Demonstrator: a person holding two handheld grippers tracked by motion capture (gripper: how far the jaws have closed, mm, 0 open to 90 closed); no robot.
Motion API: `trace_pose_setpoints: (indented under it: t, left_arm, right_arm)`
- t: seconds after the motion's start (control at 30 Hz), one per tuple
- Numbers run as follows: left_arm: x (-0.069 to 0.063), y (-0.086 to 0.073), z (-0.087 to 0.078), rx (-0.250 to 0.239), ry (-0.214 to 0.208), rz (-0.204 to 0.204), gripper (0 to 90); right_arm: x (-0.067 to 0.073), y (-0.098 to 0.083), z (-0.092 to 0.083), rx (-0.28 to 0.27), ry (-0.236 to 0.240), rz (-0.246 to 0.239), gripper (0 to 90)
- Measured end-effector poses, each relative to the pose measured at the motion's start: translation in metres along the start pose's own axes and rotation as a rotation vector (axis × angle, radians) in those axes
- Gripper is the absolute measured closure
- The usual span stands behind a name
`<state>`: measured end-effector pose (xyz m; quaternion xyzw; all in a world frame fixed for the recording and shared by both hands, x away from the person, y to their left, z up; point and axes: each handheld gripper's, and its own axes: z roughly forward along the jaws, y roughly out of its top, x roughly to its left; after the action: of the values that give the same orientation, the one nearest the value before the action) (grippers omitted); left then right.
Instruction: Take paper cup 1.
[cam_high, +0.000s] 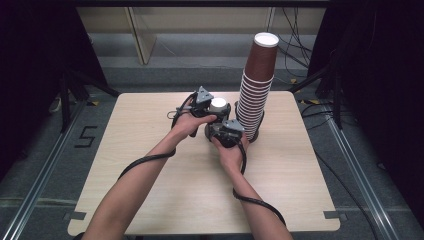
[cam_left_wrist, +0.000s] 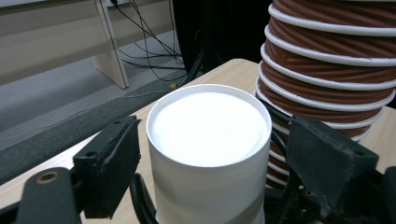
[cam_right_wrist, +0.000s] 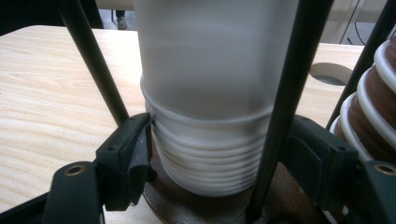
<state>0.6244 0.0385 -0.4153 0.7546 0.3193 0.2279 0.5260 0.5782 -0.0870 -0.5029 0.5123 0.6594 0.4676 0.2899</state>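
Two hands hold tongs level around the white cup stack (cam_high: 218, 106).

Bare forearms, no sleeves. Black left hand-held gripper (cam_high: 212, 107) topped by a grey three-cornered plate; same plate on the black right hand-held gripper (cam_high: 226, 131). Thick black cable looped along each forearm. Blocky matte-black jaws, a brass-ringed screw hole in each gripper's left jaw arm
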Motion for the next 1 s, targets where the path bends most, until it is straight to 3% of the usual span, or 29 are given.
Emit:
trace_pose_setpoints:
  t: [0.07,0.13,0.2,0.47,0.73,1.0]
  left_arm:
    - [0.0002,-0.0006,0.0004,-0.004,-0.004,-0.006,18.2]
    - [0.0005,-0.0003,0.0,-0.004,-0.004,-0.012,19.5]
    - [0.0009,-0.0001,-0.0002,-0.012,-0.006,-0.025,21.8]
    - [0.0018,-0.0001,0.0004,-0.009,0.011,-0.03,31.2]
    - [0.0001,-0.0004,0.0028,0.002,0.021,0.003,32.4]
    - [-0.0002,0.0049,0.0,-0.014,0.022,0.006,32.9]
  right_arm:
    - [-0.001,0.0003,-0.0002,0.003,-0.004,-0.025,27.5]
    - [0.0002,0.0,0.0,0.005,0.002,0.004,27.5]
    - [-0.0006,0.0003,-0.0002,0.007,0.0,-0.018,27.5]
    - [-0.0007,-0.0001,-0.0005,0.017,0.001,-0.006,27.6]
    - [-0.0005,-0.0003,-0.0003,0.013,0.003,0.003,27.8]
    - [-0.0021,0.0004,-0.0008,0.017,0.003,-0.017,27.8]
